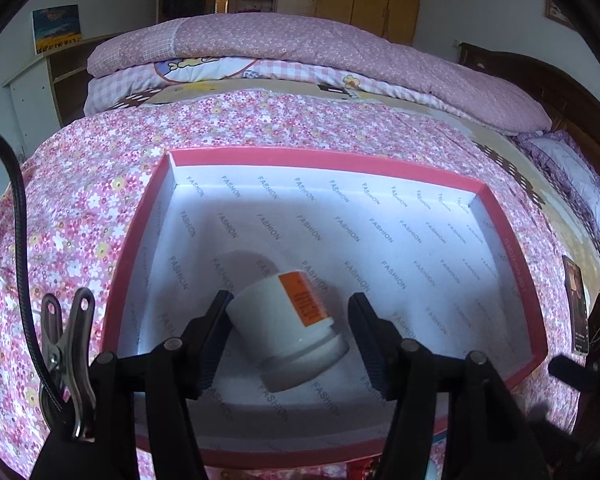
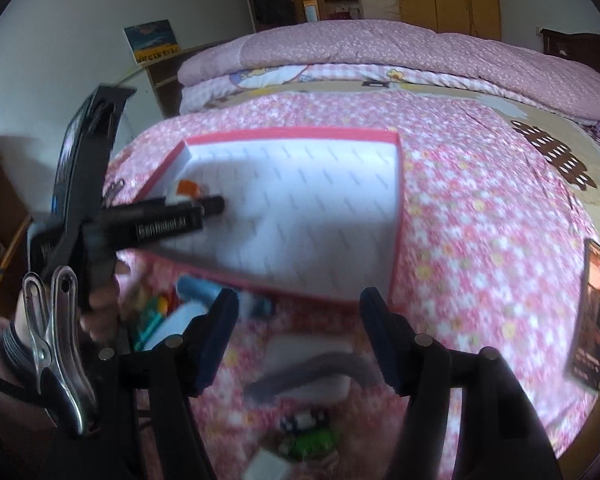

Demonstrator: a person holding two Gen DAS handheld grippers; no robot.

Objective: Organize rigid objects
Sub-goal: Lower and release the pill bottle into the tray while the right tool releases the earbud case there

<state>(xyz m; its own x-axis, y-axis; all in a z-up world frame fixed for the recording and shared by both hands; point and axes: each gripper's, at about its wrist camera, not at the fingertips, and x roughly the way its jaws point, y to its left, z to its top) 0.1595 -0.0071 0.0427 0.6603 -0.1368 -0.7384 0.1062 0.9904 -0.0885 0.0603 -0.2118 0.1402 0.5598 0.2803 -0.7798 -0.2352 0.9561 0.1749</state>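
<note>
A white jar with an orange label (image 1: 288, 324) lies tilted on the floor of a pink box (image 1: 324, 158) lined with white "FASHION" paper, on the flowered bed. My left gripper (image 1: 290, 336) is open around the jar; its left pad is at the jar's side and the right pad stands apart. The right wrist view shows the left gripper (image 2: 204, 210) reaching into the box (image 2: 292, 134) near the jar (image 2: 186, 190). My right gripper (image 2: 298, 340) is open and empty above a blurred white object with a dark band (image 2: 308, 372).
Several small items lie on the bedspread by the box's near side: a blue one (image 2: 196, 290), a green and yellow one (image 2: 156, 312), a green one (image 2: 308, 440). A phone (image 1: 578, 308) (image 2: 594, 316) lies at the right. Folded quilts (image 1: 300, 52) lie behind.
</note>
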